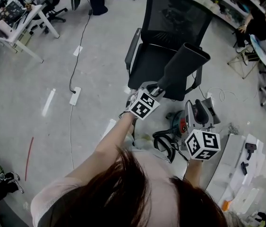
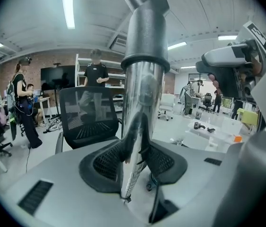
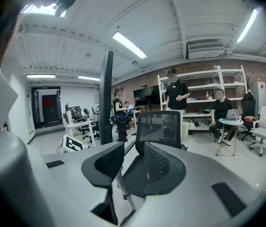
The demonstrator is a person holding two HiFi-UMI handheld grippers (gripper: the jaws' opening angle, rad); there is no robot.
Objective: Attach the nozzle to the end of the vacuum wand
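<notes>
Above the workshop floor (image 1: 29, 79) by a black chair (image 1: 166, 37), the left tool (image 2: 133, 162) clamped the shiny wand (image 2: 140, 108), the nozzle (image 1: 184, 65) apparently already seated on its end, while the right tool (image 3: 132, 167) gaped empty.

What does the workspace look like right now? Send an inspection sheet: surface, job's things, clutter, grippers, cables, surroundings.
Surface: bare grey concrete floor.
Job's things: shiny silver vacuum wand tube, with the dark grey plastic nozzle collared over its upper end.
Clutter: small dark items on a white table at the right.
Grippers: left gripper shut on the wand tube; right gripper open, nothing between its jaws.
Cables: white power strip on the floor; black coiled hose or cable below the grippers.
Surroundings: black mesh office chair ahead; a standing person in black beyond.
</notes>
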